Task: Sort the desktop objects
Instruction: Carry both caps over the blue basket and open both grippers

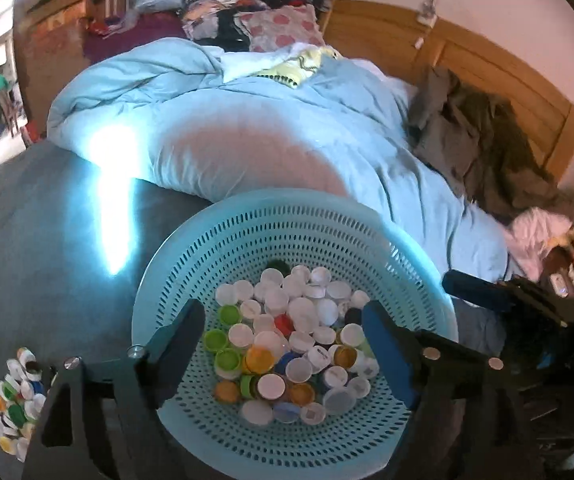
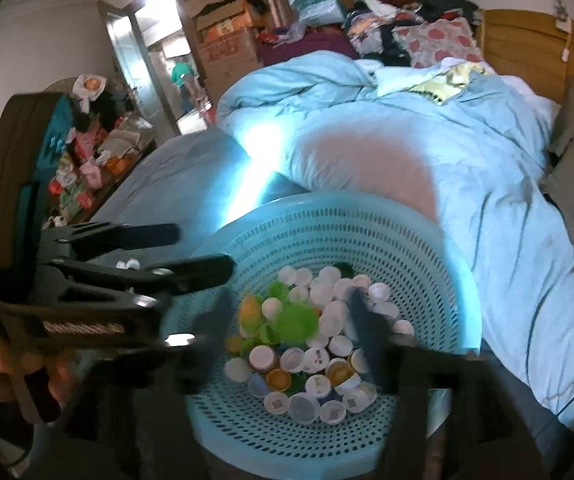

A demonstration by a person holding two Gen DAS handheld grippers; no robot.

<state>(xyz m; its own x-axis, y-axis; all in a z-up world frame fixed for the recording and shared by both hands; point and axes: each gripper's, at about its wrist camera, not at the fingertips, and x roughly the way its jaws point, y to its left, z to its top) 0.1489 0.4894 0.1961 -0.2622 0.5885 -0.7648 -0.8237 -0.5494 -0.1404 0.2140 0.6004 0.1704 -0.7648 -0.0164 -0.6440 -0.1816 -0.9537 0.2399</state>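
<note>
Bottle caps, mostly white with some green, orange, blue and red ones, fill the bottom of the pale blue perforated basket, which sits on the grey bedsheet at the near edge of the bed, touching the rumpled light blue duvet. I hold my left gripper over the basket with its jaws apart and nothing between them, both fingertips above the caps. My right gripper hangs over the same heap, blurred in its own view, but its jaws look apart too, and I see nothing clamped. A green cap between those fingers seems to lie loose on the heap. A second, smaller pile of caps lies on the sheet left of the basket.
</note>
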